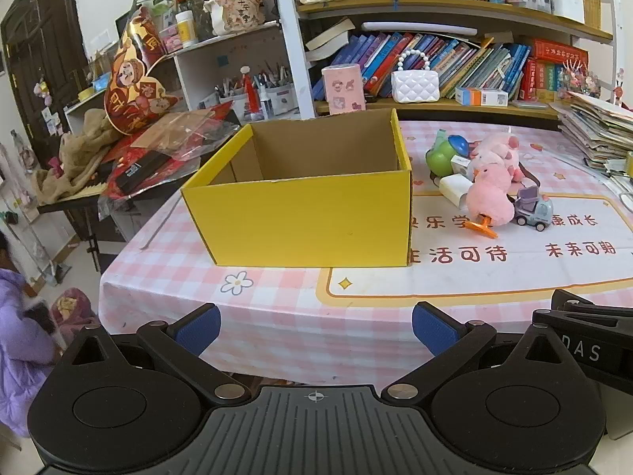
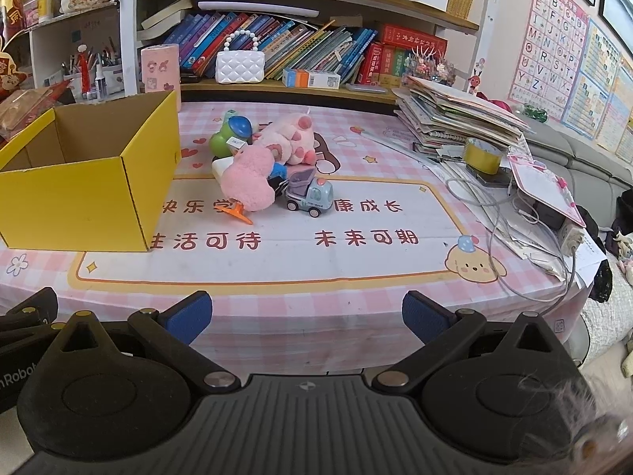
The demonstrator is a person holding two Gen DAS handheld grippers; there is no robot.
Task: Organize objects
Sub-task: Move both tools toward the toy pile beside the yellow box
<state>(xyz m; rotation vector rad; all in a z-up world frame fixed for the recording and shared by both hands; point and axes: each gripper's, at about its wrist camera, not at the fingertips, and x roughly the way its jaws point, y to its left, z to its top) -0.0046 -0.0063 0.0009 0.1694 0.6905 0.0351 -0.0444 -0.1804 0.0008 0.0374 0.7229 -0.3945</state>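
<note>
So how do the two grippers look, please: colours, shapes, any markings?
Both the left gripper and the right gripper are matte black plastic, with round discs, silver rivets, a ribbed grey centre plate with a small crosshair mark, and blue ribbed fingertips. No cables or sleeves visible.

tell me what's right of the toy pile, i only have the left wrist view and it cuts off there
Observer: A roll of gold tape sits at the foot of the paper stack, right of the truck.
Operator: anything trailing near the table edge
Observer: Yes, a grey cable loops across the cloth to a power strip at the right edge.
Operator: is the right gripper holding anything
Observer: No. The right gripper is open and hangs before the table's near edge, well short of the toys.
</note>
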